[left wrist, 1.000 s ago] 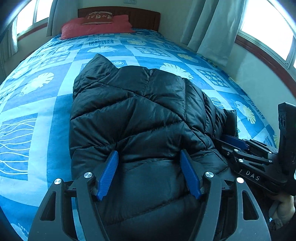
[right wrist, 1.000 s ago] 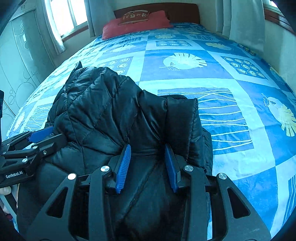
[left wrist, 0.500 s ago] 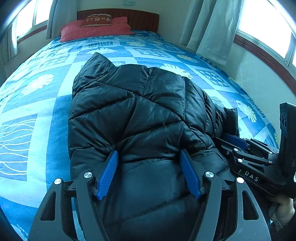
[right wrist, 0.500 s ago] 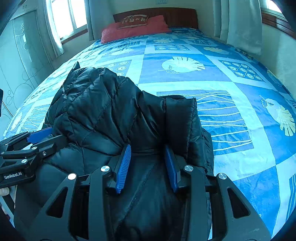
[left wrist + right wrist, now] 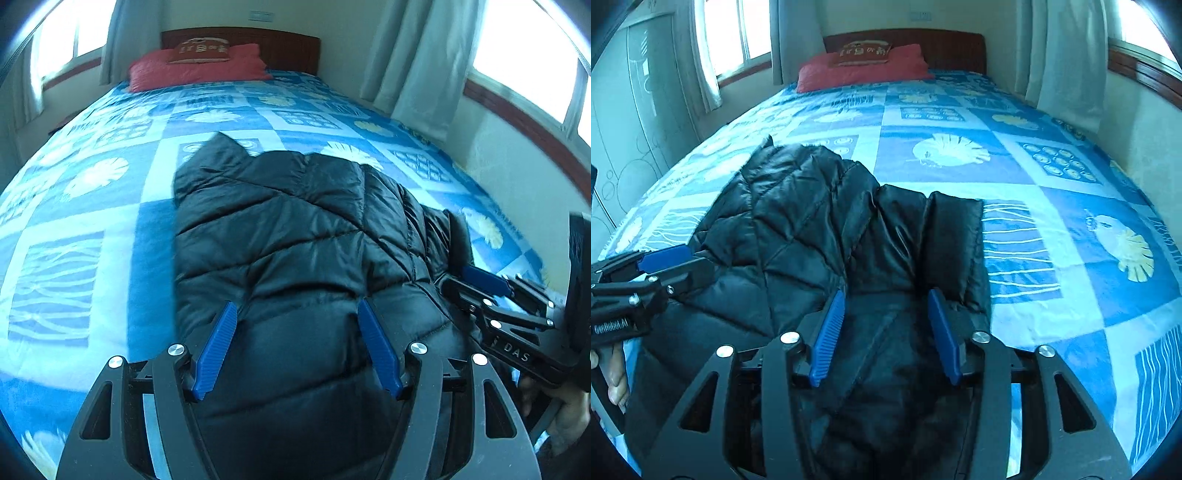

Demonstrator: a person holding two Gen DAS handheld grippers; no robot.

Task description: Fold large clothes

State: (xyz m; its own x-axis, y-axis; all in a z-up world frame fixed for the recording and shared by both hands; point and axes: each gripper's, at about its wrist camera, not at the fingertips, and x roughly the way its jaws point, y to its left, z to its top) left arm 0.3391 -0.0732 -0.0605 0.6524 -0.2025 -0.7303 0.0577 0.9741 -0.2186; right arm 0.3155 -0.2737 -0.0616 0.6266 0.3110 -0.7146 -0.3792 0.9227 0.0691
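Both cameras now sit higher; black puffer jacket (image 5: pixel 306 258) lies part-folded on bed (image 5: pixel 1052 177), final fold pending, left gripper (image 5: pixel 297 347) fingers wide, right gripper (image 5: pixel 886 328) fingers moderately apart, neither visibly clamping.

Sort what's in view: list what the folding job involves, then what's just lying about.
Job:
black puffer jacket
left gripper, jaws open over the jacket
right gripper, jaws open over the jacket
bed, the folding surface

Lying about:
red pillow
small cushion on it
curtains

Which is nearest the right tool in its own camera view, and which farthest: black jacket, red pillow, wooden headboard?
1. Black jacket, between the right tool's fingers.
2. Red pillow, at the bed's far end.
3. Wooden headboard, just behind the pillow.
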